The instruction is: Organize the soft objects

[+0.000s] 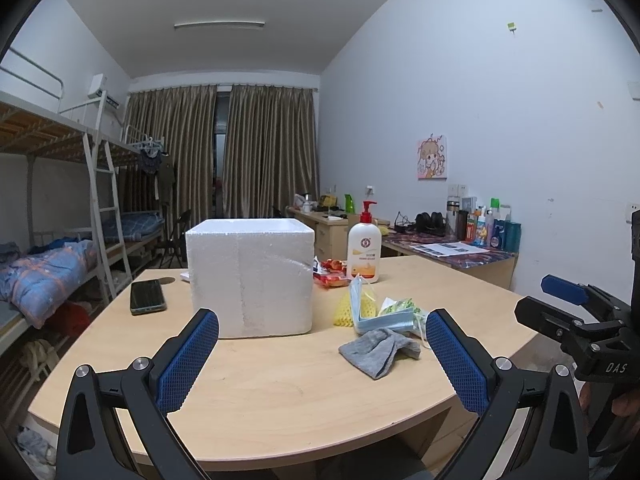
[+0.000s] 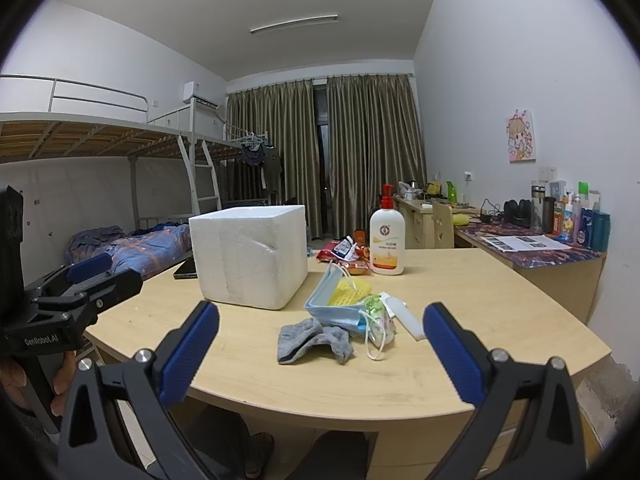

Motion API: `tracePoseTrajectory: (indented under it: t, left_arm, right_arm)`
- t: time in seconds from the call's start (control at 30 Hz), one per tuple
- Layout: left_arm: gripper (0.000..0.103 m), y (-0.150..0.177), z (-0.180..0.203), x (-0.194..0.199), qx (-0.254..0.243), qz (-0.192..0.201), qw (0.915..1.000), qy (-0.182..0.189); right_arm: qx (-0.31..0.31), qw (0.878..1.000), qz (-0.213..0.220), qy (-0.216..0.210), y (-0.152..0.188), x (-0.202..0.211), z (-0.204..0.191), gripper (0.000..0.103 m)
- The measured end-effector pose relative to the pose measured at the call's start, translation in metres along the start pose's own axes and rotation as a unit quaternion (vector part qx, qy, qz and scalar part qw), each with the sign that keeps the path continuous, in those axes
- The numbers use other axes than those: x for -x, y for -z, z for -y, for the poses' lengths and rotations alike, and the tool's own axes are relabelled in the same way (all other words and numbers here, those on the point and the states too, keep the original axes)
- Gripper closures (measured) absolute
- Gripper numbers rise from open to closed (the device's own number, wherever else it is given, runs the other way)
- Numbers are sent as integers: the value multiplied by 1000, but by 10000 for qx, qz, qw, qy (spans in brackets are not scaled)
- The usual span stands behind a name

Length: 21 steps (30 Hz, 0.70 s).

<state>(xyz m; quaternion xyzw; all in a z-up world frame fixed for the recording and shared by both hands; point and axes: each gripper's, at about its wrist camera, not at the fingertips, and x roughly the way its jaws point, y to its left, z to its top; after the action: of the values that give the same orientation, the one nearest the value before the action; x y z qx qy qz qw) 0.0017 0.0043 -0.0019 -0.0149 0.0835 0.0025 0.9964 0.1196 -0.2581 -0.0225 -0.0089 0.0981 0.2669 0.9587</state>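
The left gripper [image 1: 322, 356] is released, its two blue pads wide apart and nothing between them; it hangs above the near edge of the table [image 1: 280, 392]. The right gripper [image 2: 320, 354] is also released and empty, above the same near edge, more toward the right side.

The table is a pale wooden one with a curved near edge, in a dormitory room. A bunk bed [image 2: 120, 136] stands along the left wall, brown curtains [image 2: 360, 140] cover the far window, and a desk [image 2: 560, 256] with bottles runs along the right wall.

A gray sock [image 2: 312, 340] lies crumpled near the near edge, ahead of the right gripper and between its pads in that view. In the left wrist view the gray sock [image 1: 380, 350] is ahead and to the right. Just behind it, touching it, is a stack of blue face masks [image 2: 332, 312] with a yellow foam net [image 2: 352, 290] and a small green packet [image 2: 374, 306]. A white foam box [image 2: 250, 254] stands toward the left of the middle. A lotion bottle [image 2: 387, 240] and red snack packets [image 2: 340, 250] are at the far side, and a phone [image 1: 147, 296] lies near the left edge.
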Motion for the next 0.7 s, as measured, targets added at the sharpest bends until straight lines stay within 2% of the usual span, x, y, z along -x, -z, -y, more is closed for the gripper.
tracePoseTrajectory:
  t: [0.7]
  left_arm:
    - [0, 0, 0, 0, 2, 28, 10000, -8]
  right_arm:
    - [-30, 10000, -25, 7, -1, 2, 2, 0]
